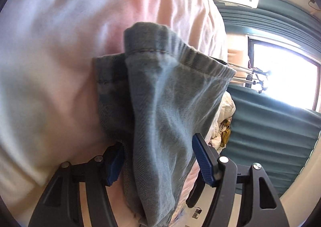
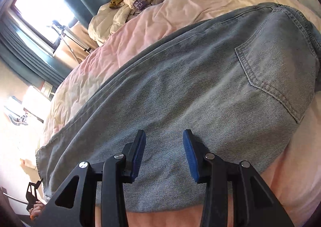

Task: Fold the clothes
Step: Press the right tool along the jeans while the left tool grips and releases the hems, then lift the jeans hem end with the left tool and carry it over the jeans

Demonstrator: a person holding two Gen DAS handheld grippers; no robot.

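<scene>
A pair of light blue jeans [image 2: 190, 90] lies flat on the pink bed cover [image 2: 124, 36], back pocket [image 2: 274, 78] to the right. My right gripper [image 2: 164, 132] hovers over the denim near its closest edge, jaws open and nothing between the pads. In the left wrist view a bunched jeans leg [image 1: 166, 106] fills the gap of my left gripper [image 1: 158, 142]. Both blue pads [image 1: 200, 158] touch the cloth, and the stitched hem [image 1: 152, 50] sticks out beyond the fingertips over the pink cover [image 1: 60, 46].
A heap of crumpled pale clothes [image 2: 140, 0] lies at the bed's far end. Teal curtains [image 1: 266, 126] and a bright window [image 1: 284, 78] stand past the bed. A hand [image 2: 37, 210] with a black part shows at the lower left of the right wrist view.
</scene>
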